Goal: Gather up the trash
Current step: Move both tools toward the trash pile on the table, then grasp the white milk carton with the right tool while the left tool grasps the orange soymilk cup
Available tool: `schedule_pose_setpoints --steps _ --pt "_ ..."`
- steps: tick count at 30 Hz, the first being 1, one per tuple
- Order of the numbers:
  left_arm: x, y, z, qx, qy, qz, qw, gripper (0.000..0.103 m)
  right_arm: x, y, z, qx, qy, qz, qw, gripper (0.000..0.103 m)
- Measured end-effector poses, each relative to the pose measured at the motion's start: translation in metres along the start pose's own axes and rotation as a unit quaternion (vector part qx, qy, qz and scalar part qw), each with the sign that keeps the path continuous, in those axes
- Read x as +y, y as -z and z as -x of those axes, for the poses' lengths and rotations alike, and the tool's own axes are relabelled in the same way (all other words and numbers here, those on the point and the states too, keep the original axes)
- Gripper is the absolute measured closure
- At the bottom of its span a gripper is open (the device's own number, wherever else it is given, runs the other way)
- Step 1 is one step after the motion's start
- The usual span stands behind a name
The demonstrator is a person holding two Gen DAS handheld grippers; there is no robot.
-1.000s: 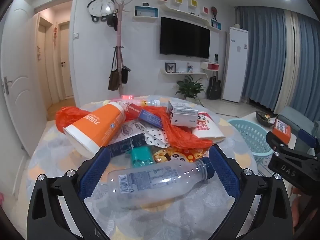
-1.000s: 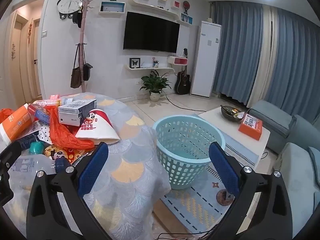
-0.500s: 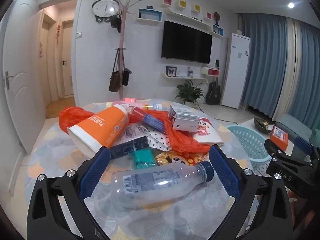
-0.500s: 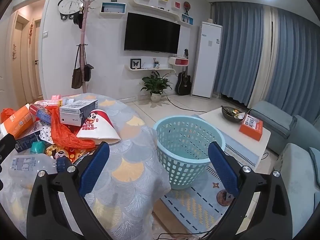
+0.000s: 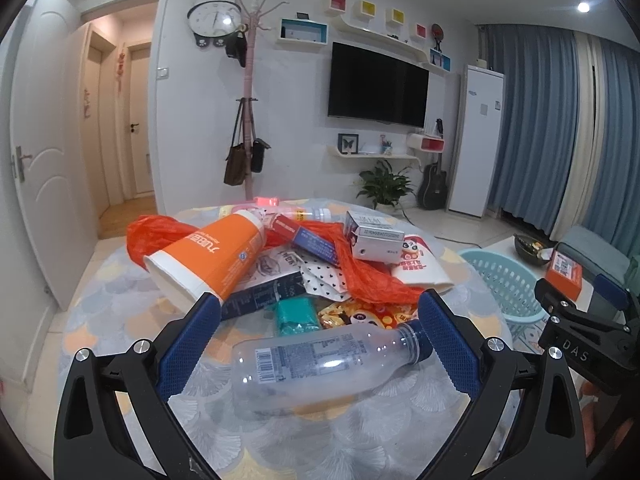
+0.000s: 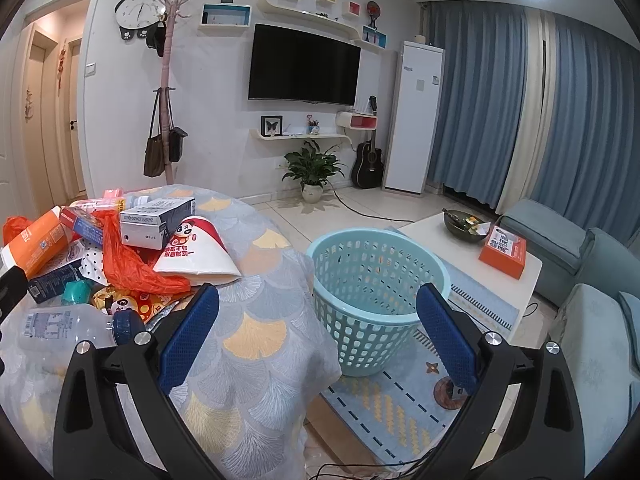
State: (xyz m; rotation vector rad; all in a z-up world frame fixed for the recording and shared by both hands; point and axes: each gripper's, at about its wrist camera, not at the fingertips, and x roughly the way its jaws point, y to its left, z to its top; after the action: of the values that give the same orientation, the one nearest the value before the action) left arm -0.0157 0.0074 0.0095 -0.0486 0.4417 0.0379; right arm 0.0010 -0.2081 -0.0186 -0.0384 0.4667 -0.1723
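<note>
A pile of trash lies on the round table (image 5: 120,280). Nearest is a clear plastic bottle (image 5: 320,364) with a dark blue cap, lying on its side between the fingers of my open left gripper (image 5: 320,344), which does not touch it. Behind it lie an orange paper cup (image 5: 208,260), an orange plastic bag (image 5: 368,276), a white carton (image 5: 374,236), a teal packet (image 5: 298,314) and a snack wrapper (image 5: 360,316). My right gripper (image 6: 318,336) is open and empty, off the table's right edge, facing the light blue basket (image 6: 376,276) on the floor.
A white coffee table (image 6: 480,256) with an orange box (image 6: 504,250) and a dark bowl stands right of the basket. Grey sofas (image 6: 592,264) lie at far right. My right gripper also shows in the left wrist view (image 5: 580,332).
My left gripper has drawn back and risen slightly, so the bottle sits lower between its fingers. The right gripper has shifted little. Nothing was grasped.
</note>
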Motion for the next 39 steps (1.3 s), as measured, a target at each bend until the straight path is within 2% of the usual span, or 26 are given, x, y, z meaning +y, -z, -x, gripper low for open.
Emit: schedule_pose_setpoints --steps 25,34,39 --pt "0.008 0.002 0.001 0.001 -0.001 0.011 0.9999 0.007 0.003 0.002 0.0 0.006 -0.009 -0.001 1.0 0.01" --pt "0.028 -0.001 0.006 0.008 0.017 0.035 0.9992 0.007 0.016 -0.008 0.008 -0.002 -0.024 0.013 1.0 0.021" --pt "0.052 -0.009 0.008 0.008 0.007 0.039 0.9992 0.007 0.027 -0.014 0.01 -0.006 -0.035 0.025 0.999 0.031"
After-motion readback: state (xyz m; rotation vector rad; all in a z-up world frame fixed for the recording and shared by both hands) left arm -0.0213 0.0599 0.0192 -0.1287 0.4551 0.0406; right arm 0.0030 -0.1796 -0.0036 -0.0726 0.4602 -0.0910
